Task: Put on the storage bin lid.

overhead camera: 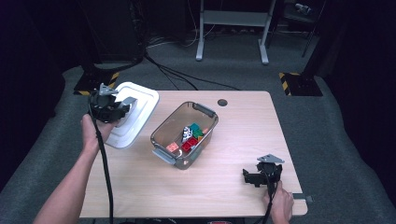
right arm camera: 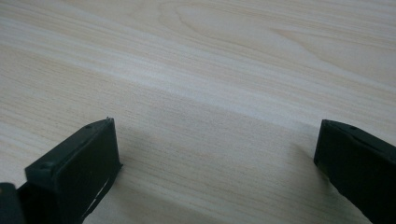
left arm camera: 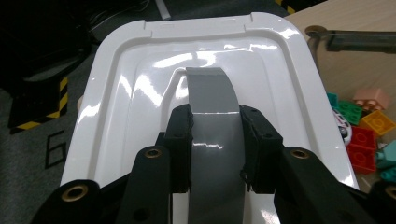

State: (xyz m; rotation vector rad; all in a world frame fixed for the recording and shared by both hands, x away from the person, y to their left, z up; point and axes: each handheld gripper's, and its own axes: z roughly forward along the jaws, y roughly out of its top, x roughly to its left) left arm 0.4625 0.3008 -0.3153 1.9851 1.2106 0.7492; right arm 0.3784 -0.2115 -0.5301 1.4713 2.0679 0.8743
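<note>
So over on my left, my left hand-held gripper point(left arm camera: 215, 140) is clamped onto the curved grey handle point(left arm camera: 212, 107) of the glossy white plastic lid point(left arm camera: 116, 116). The pads sit on either side of that handle, squeezing it. From the high view the lid point(overhead camera: 140, 105) is tilted and hanging out past the left edge of the light wooden desk point(overhead camera: 233, 186), up off the surface, with my left hand-held gripper point(overhead camera: 122, 108) on its middle.

Move to the middle of the desk and there's the clear rectangular plastic bin with grey clip handles point(overhead camera: 164, 133), sitting open. Inside it is a pile of colourful toy building bricks point(overhead camera: 189, 137): red, green, orange, teal.

Far right, near the front corner, my right hand-held gripper point(overhead camera: 247, 177) rests low over bare wood, well apart from the bin. Its jaws are spread wide with nothing between them.
</note>
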